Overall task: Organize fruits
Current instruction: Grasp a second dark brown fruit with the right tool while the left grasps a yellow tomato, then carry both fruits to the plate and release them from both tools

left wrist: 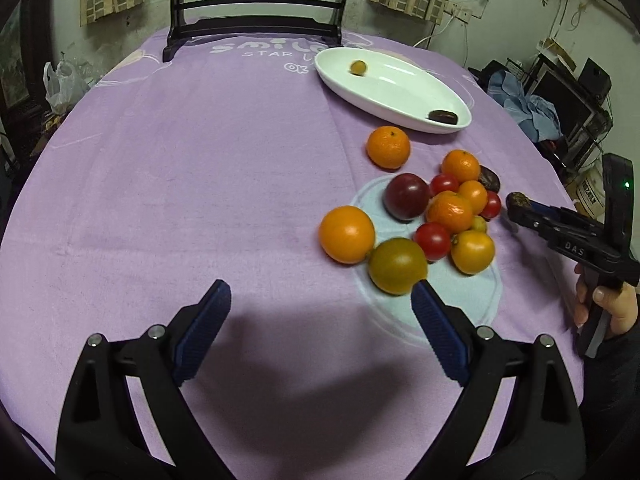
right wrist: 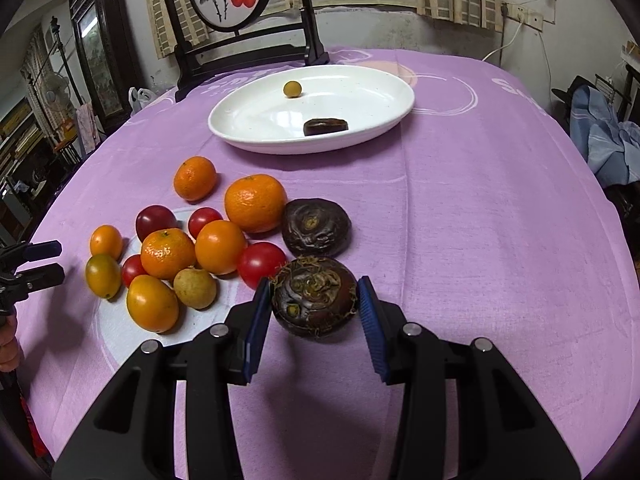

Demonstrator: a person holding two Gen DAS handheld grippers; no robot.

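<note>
The right hand-held gripper is pinching a dark water chestnut between its blue pads, just above the purple-clothed desk beside the fruit pile. The left hand-held gripper is hovering spread wide, a yellow-green tomato touching its right fingertip. The white plate is sitting beyond.

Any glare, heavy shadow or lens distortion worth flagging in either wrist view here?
Left wrist view: strong fisheye bending with dark corners; the left gripper casts a broad shadow on the purple tablecloth. Right wrist view: window glare on the white plate; the water chestnut between the right gripper pads is sharp; edges dark.
</note>
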